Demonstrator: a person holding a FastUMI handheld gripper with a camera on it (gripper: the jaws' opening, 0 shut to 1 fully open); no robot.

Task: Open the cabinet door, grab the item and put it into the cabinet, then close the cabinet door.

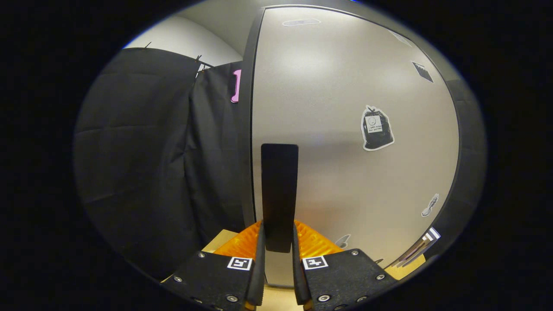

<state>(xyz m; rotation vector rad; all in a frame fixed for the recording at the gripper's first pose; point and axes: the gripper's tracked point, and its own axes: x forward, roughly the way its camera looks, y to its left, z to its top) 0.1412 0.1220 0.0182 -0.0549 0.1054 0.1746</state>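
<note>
Cloth walls [142, 142] hang dark beside the pale cabinet door [345, 86], which carries small stickers [377, 128]. Gripper [278, 242] is level, its fingers clamped on the door's upright black handle [279, 190].

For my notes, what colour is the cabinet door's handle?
Black: the handle sits between the gripper fingers, clearest in the gripper view.

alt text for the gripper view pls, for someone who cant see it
The gripper has its jaws closed on the dark upright handle of a pale grey cabinet door, which carries a few stickers, among them one of a black bag. Black cloth hangs beside the door.
</note>
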